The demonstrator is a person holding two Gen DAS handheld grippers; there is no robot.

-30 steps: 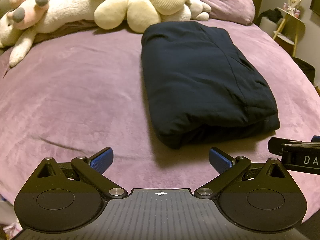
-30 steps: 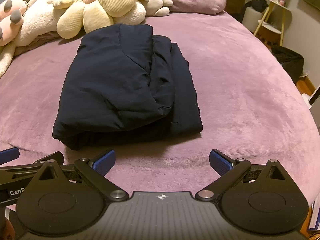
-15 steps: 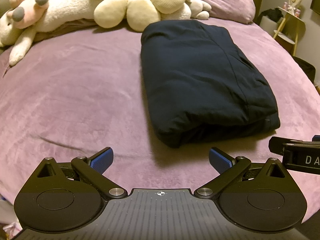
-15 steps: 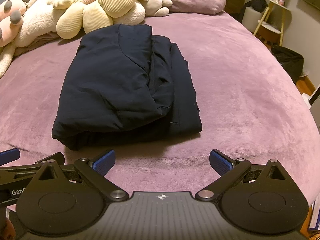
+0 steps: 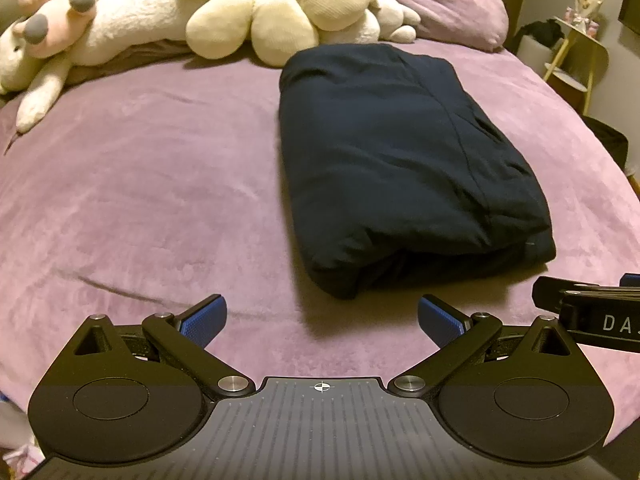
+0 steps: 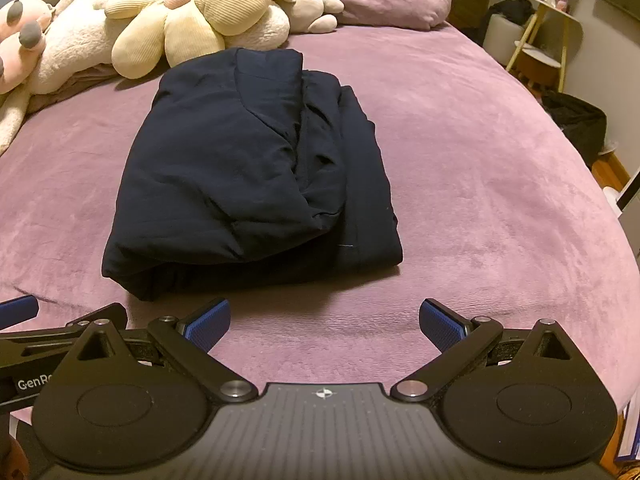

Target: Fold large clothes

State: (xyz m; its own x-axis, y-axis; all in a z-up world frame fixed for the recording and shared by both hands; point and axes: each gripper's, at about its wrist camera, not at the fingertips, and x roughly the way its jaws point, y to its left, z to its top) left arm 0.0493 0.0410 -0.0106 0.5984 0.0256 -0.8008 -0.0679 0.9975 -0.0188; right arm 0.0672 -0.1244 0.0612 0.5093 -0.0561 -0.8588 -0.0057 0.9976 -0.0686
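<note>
Both grippers, the left gripper and right gripper, hung wide apart and empty just short of the dark garment, which lay folded mid-bed, likely because the folding looked essentially finished.

The dark navy garment lies folded into a thick rectangular bundle on the purple bed. Its long axis runs away from the cameras toward the plush toys at the head of the bed, and its far end lies just beside them. In the right wrist view the garment shows several stacked layers: an upper flap overlaps a wider lower layer, with loose folds along the right side. The near edge is rounded and bulky. The garment type cannot be determined, possibly a jacket. Nothing holds it.
</note>
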